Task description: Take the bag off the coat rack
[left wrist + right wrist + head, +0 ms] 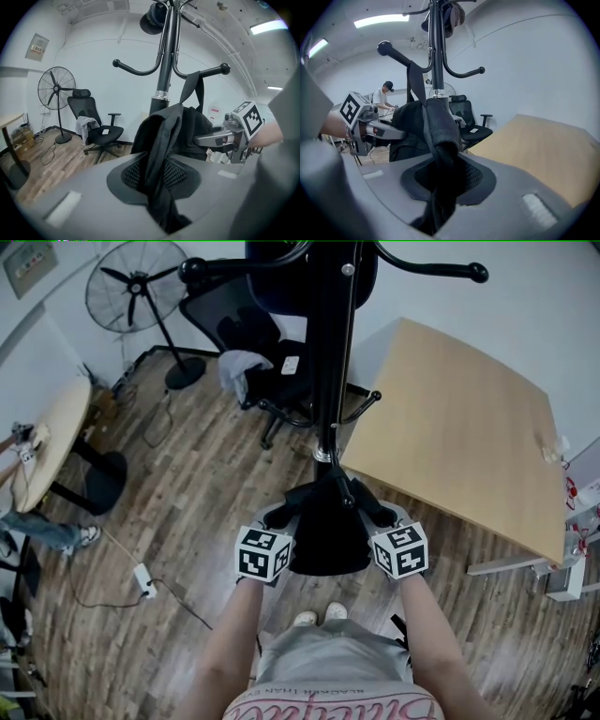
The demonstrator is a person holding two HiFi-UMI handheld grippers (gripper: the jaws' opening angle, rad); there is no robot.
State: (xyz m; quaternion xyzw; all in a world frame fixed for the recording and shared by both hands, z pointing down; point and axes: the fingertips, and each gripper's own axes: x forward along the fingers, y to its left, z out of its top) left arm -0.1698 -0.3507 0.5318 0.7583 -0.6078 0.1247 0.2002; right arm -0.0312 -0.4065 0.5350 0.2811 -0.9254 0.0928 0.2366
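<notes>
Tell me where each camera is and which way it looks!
Head view: on the person's head, looking steeply down at the coat rack and bag; both forearms, the left gripper and right gripper show.
Left gripper view: on the left gripper, looking along jaws shut on the bag, toward the fan and office chair; right gripper shows.
Right gripper view: on the right gripper, jaws shut on the bag, facing the wooden table; left gripper shows.
Shared: both gripper views show the coat rack, bag and office chair.
</notes>
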